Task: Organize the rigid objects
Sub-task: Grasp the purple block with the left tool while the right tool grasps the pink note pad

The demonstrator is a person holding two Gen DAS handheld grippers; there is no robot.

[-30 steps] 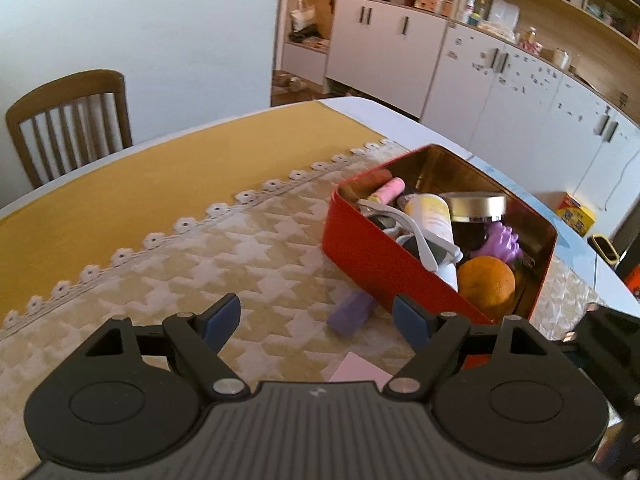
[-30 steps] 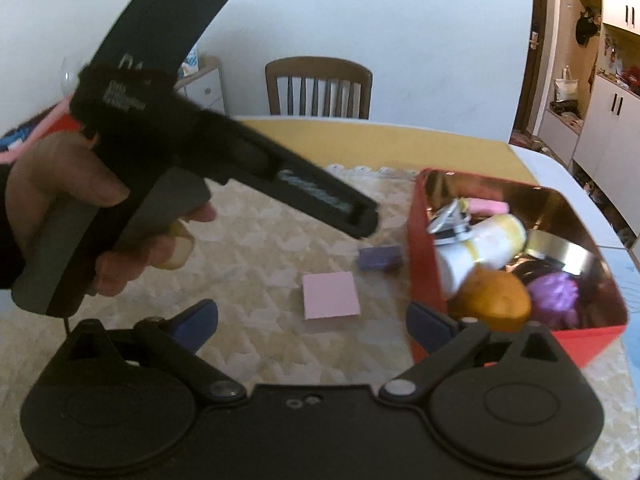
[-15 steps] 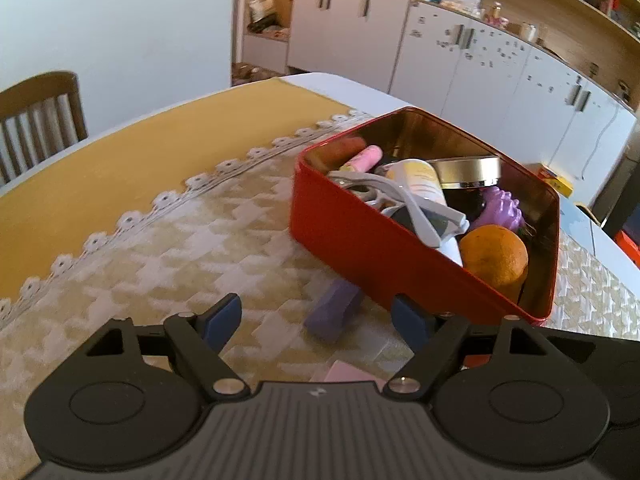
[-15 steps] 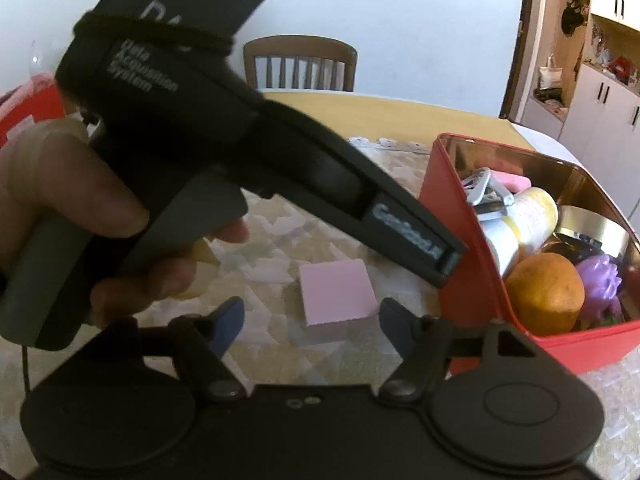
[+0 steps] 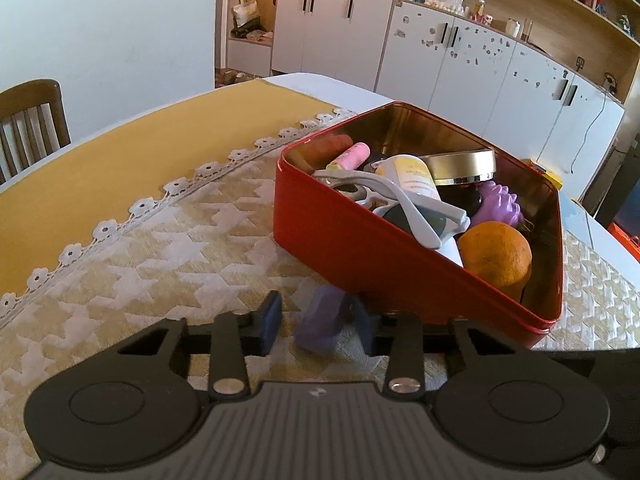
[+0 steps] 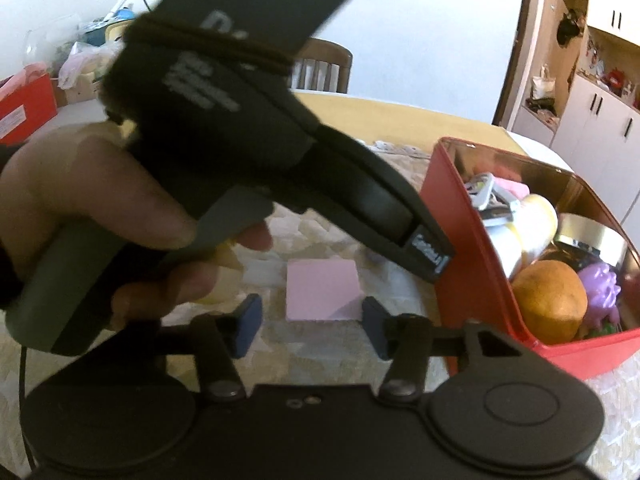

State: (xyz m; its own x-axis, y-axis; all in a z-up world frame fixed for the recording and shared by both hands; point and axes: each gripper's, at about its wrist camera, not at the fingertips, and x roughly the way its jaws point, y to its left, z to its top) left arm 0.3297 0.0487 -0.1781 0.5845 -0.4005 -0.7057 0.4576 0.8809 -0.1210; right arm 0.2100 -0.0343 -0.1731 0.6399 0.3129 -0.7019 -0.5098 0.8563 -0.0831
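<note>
Left gripper [image 5: 316, 322] has been closing, one purple block [image 5: 320, 322] between its pads, a gap showing on the left side. Right gripper [image 6: 310, 326] narrowing too, one pink pad [image 6: 322, 296] lying between its tips, untouched. One red tin [image 5: 360, 256] sits just right of both.

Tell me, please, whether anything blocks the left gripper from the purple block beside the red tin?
Nothing visible does. The purple block already lies between the left gripper fingers, whose jaws have just been closing. The red tin stands just behind it, apart from the fingers.
</note>
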